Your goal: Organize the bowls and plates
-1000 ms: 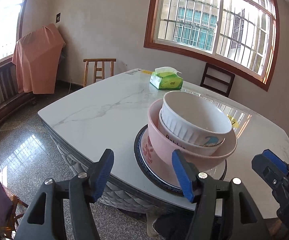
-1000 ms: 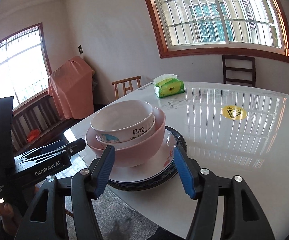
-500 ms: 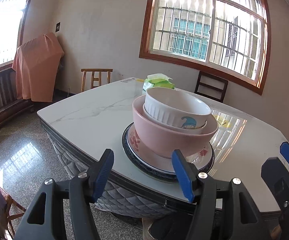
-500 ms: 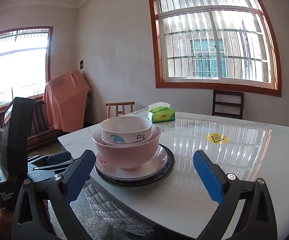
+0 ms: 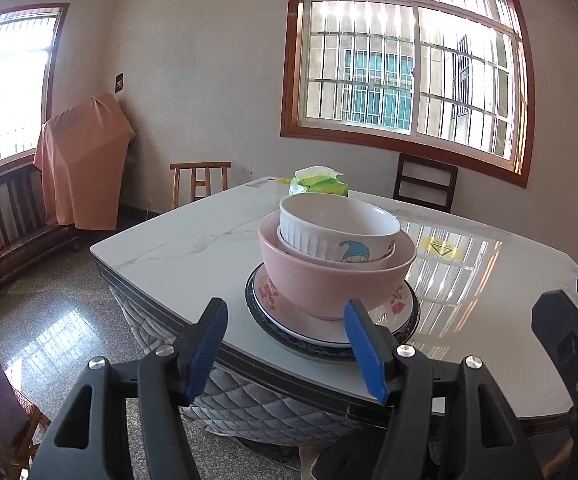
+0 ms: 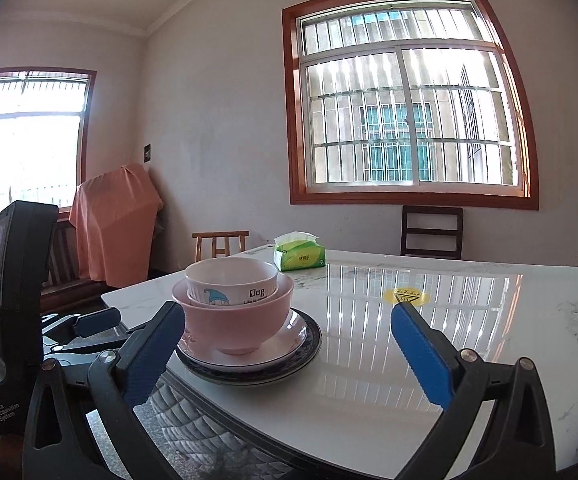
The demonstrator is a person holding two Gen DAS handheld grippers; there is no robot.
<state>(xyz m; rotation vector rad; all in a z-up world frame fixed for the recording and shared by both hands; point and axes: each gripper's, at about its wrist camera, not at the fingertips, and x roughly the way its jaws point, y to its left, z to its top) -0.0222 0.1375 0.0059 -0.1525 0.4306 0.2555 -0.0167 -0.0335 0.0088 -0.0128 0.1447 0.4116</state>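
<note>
A: Since a second ago you are pulling both grippers back from the stack, and your right tongs are spreading wider than they were.

B: Going by the left wrist view first: your left gripper (image 5: 285, 344) is hanging off the near edge of the table (image 5: 193, 240), level and pointing at the stack, tongs apart, gripping nothing. The white bowl (image 5: 339, 226) is sitting in the pink bowl (image 5: 335, 276), which is sitting on the plates (image 5: 331, 320) near the table edge.

A: What is worrying you there?

B: I judge the stack is sitting close to that edge; if you are pushing in low, a finger could be nudging the plates toward the drop, or tipping the bowls.

A: And the right wrist view?

B: Your right gripper (image 6: 289, 344) is also hovering level near the table edge, tongs wide apart and empty, its left finger (image 6: 151, 354) overlapping the pink bowl (image 6: 235, 320) in the picture; whether it is touching, I cannot tell. The left gripper's body (image 6: 13, 312) is standing just beside it, so the two tools could be colliding if you are closing in together.
</note>
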